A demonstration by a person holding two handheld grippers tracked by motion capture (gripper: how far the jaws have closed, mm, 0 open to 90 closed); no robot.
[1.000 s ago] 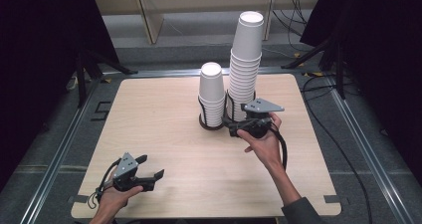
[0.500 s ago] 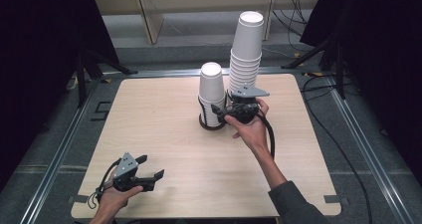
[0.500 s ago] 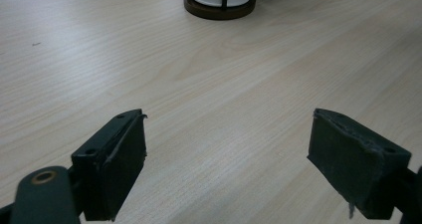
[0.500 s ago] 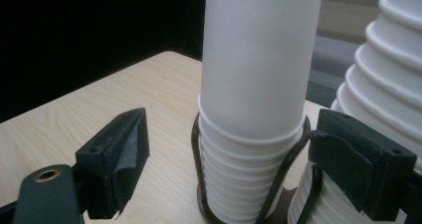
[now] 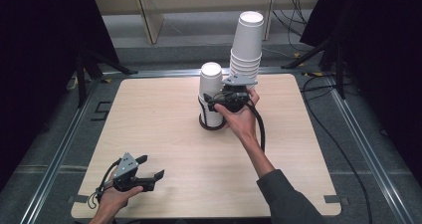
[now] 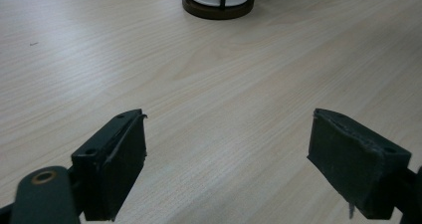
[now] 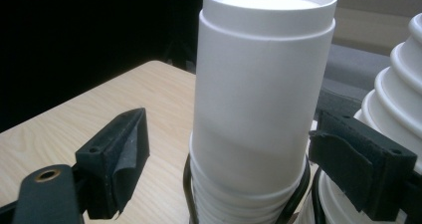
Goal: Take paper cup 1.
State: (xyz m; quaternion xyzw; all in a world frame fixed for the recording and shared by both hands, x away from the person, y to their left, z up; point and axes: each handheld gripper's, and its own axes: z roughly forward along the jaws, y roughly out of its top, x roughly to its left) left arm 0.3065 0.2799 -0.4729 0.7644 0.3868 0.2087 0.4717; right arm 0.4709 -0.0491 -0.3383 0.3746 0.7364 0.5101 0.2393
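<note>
Table (image 5: 164, 114): wood, two cup stacks.
Right claw (image 7: 224, 159): released around the short stack (image 7: 263, 84); grab still left.
Left claw (image 6: 226, 149): released, empty.

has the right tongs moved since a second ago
Yes: the right tongs shifted left across the table, from beside the tall cup stack to around the short cup stack.

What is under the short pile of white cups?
The short pile of cups stands in a dark wire holder with a round base on the wooden table. The cups cover the inside of the base, so what lies right beneath them is hidden.
</note>
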